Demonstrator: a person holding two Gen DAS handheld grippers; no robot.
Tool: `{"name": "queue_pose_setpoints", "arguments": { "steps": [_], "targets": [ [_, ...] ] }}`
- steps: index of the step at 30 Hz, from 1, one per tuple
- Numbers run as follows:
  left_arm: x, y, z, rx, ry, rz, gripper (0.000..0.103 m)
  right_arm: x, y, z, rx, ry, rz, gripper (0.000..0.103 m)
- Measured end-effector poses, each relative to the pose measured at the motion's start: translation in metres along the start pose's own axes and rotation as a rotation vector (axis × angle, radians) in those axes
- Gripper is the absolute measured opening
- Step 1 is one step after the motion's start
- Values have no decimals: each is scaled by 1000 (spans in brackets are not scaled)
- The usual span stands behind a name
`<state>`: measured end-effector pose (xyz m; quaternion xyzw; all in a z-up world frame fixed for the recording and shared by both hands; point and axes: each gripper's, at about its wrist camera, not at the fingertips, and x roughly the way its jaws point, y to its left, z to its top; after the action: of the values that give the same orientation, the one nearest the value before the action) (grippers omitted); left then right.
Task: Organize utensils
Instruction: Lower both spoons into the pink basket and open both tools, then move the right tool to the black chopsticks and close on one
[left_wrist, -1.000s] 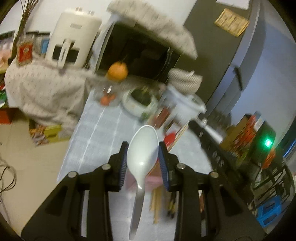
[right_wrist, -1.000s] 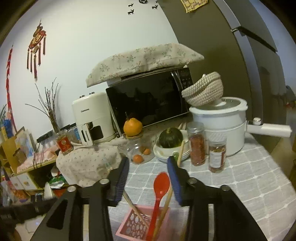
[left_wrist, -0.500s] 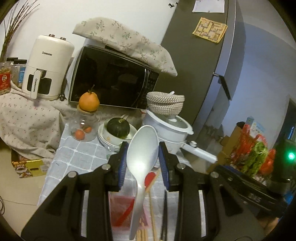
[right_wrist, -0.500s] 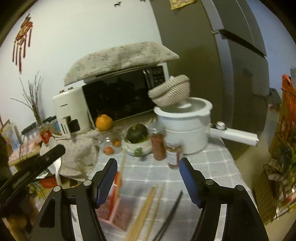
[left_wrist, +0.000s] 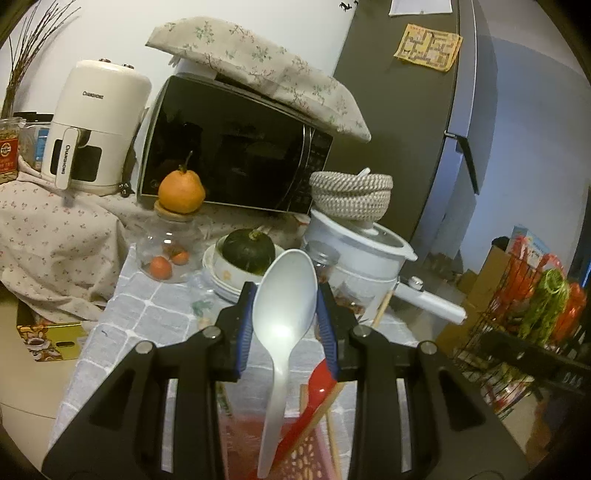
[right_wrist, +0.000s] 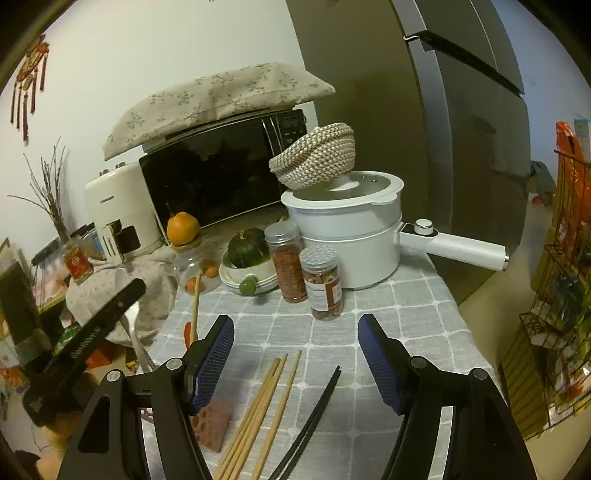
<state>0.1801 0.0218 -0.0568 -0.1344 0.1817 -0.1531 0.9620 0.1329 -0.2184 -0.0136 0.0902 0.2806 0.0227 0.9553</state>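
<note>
My left gripper (left_wrist: 286, 317) is shut on a white plastic spoon (left_wrist: 282, 325), bowl up, handle hanging down over a pink perforated utensil basket (left_wrist: 303, 456). A red spoon (left_wrist: 314, 387) and a wooden chopstick (left_wrist: 380, 306) stand in that basket. My right gripper (right_wrist: 295, 354) is open and empty above the grey checked tablecloth (right_wrist: 406, 314). Below it lie several wooden chopsticks (right_wrist: 266, 402) and a black pair (right_wrist: 314, 413). The basket's corner (right_wrist: 212, 424) shows by the right gripper's left finger. The left gripper's body (right_wrist: 96, 325) shows at the left of the right wrist view.
At the back stand a white pot with a long handle (right_wrist: 354, 236) topped by a woven basket (right_wrist: 314, 158), two spice jars (right_wrist: 323, 280), a bowl with a green squash (right_wrist: 247, 254), a glass jar with an orange (right_wrist: 183, 229), a microwave (right_wrist: 218, 173) and an air fryer (left_wrist: 96, 125).
The left gripper has carried the white spoon in over the pink basket. The right gripper has pulled back to the right, and opened wider over the chopsticks.
</note>
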Motion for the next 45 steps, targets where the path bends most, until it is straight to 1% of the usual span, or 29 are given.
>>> {"name": "queue_pose_setpoints", "arguments": {
  "steps": [6, 8, 11, 13, 15, 17, 19, 23, 25, 27, 28, 31, 32, 35, 38, 40, 42, 45],
  "targets": [
    [-2, -3, -6, 2, 27, 6, 35, 1, -4, 0, 12, 5, -4, 72],
    [-6, -7, -4, 12, 27, 21, 35, -1, -5, 0, 15, 6, -2, 72],
    [-11, -12, -1, 33, 36, 43, 39, -4, -6, -1, 22, 2, -8, 73],
    [-16, -15, 2, 47, 51, 68, 44, -8, -8, -1, 36, 6, -10, 74],
    [-22, -17, 3, 54, 68, 84, 56, -11, -10, 0, 53, 17, -18, 74],
    [-30, -20, 4, 61, 90, 106, 60, -13, -11, 0, 63, 37, -23, 75],
    [-39, -21, 4, 61, 117, 121, 60, -14, -13, -1, 70, 61, -33, 75],
    [-54, -26, 0, 90, 211, 143, 68, -19, -19, -6, 66, 82, -62, 75],
    [-60, -28, -3, 98, 252, 146, 70, -21, -22, -8, 61, 100, -74, 75],
    [-61, -28, -6, 91, 324, 148, 80, -21, -25, -10, 62, 123, -80, 76],
    [-61, -28, -7, 81, 357, 149, 81, -18, -27, -12, 63, 147, -83, 76],
    [-60, -30, -16, 58, 456, 107, 83, -8, -31, -19, 57, 203, -101, 77],
    [-59, -30, -20, 60, 486, 106, 83, -2, -31, -23, 50, 234, -107, 77],
    [-58, -32, -29, 73, 540, 103, 83, 17, -32, -34, 48, 308, -107, 77],
    [-57, -31, -35, 112, 577, 150, 83, 35, -32, -45, 48, 364, -99, 77],
    [-57, -28, -38, 121, 588, 162, 83, 49, -31, -53, 27, 395, -105, 77],
    [-56, -24, -39, 118, 604, 168, 83, 61, -31, -60, 9, 417, -118, 77],
    [-53, -16, -43, 98, 623, 179, 83, 79, -34, -69, 17, 456, -117, 77]
  ]
}}
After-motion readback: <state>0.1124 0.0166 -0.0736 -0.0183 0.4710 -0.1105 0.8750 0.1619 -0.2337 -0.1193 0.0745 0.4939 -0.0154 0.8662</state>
